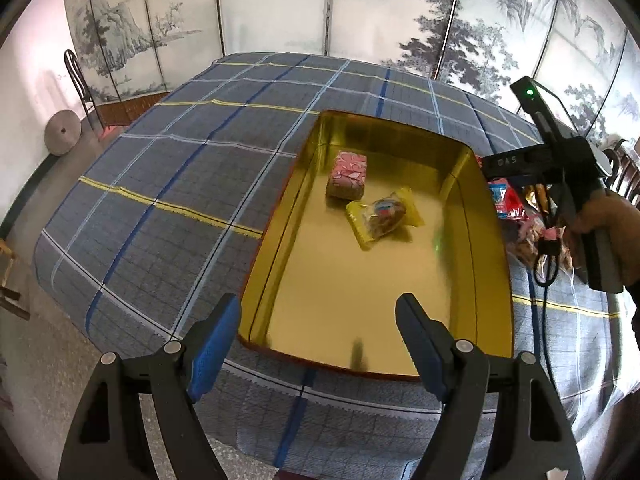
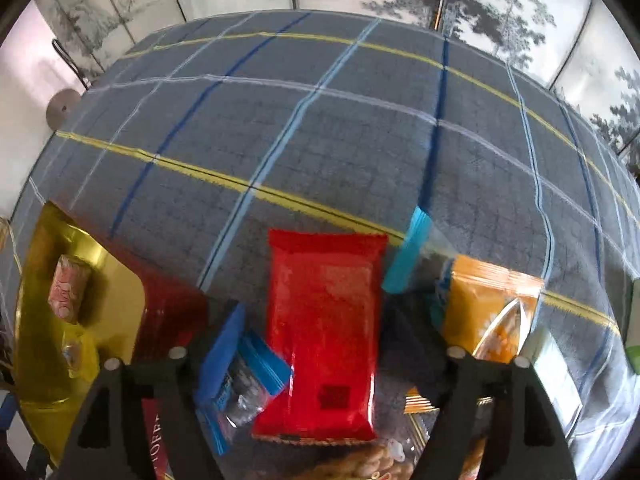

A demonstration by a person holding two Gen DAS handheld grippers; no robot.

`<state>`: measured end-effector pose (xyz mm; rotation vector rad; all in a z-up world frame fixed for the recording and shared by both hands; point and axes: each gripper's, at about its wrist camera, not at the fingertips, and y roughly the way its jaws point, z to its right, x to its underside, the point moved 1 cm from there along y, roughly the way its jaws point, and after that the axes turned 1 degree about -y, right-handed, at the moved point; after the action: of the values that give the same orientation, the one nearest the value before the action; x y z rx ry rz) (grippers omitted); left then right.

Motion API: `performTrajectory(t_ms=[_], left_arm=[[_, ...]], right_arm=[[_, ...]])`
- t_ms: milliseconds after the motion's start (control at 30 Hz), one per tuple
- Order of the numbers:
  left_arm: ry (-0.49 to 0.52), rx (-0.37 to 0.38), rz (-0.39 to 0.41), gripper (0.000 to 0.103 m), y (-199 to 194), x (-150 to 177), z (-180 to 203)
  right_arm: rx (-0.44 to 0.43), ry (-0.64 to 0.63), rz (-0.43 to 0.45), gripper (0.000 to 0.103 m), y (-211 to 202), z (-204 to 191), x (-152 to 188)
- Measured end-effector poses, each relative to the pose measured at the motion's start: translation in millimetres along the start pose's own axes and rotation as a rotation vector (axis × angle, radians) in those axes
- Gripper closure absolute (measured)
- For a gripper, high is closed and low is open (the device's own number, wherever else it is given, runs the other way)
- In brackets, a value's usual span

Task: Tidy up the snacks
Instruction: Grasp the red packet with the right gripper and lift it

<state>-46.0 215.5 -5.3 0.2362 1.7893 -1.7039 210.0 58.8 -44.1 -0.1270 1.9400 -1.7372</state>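
A gold tin box (image 1: 486,264) stands open on the plaid tablecloth (image 1: 180,168). In it lie a pink wrapped block (image 1: 347,175) and a yellow-edged clear snack packet (image 1: 382,216). My left gripper (image 1: 320,332) is open and empty above the tin's near end. In the right wrist view my right gripper (image 2: 316,320) is open, its fingers on either side of a red snack packet (image 2: 324,332) lying on the pile. The tin (image 2: 40,360) with the pink block (image 2: 68,288) shows at the left.
Around the red packet lie a blue-edged clear packet (image 2: 244,384), an orange bag (image 2: 488,312), a light-blue packet (image 2: 408,252) and a biscuit bag (image 2: 372,460). The snack pile (image 1: 516,208) sits right of the tin. A painted folding screen (image 1: 320,8) stands behind the table.
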Motion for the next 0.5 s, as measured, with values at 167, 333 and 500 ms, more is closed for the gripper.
performTrajectory(t_ms=[167, 333, 500], left_arm=[[0.002, -0.005, 0.011, 0.027, -2, -1, 0], [0.007, -0.012, 0.015, 0.027, -5, -2, 2], [0.035, -0.021, 0.05, 0.027, -15, -5, 9]], right_arm=[[0.004, -0.046, 0.085, 0.058, -8, 3, 7], [-0.144, -0.052, 0.178, 0.058, -34, 18, 15], [-0.209, 0.0, 0.349, 0.058, -97, 40, 38]])
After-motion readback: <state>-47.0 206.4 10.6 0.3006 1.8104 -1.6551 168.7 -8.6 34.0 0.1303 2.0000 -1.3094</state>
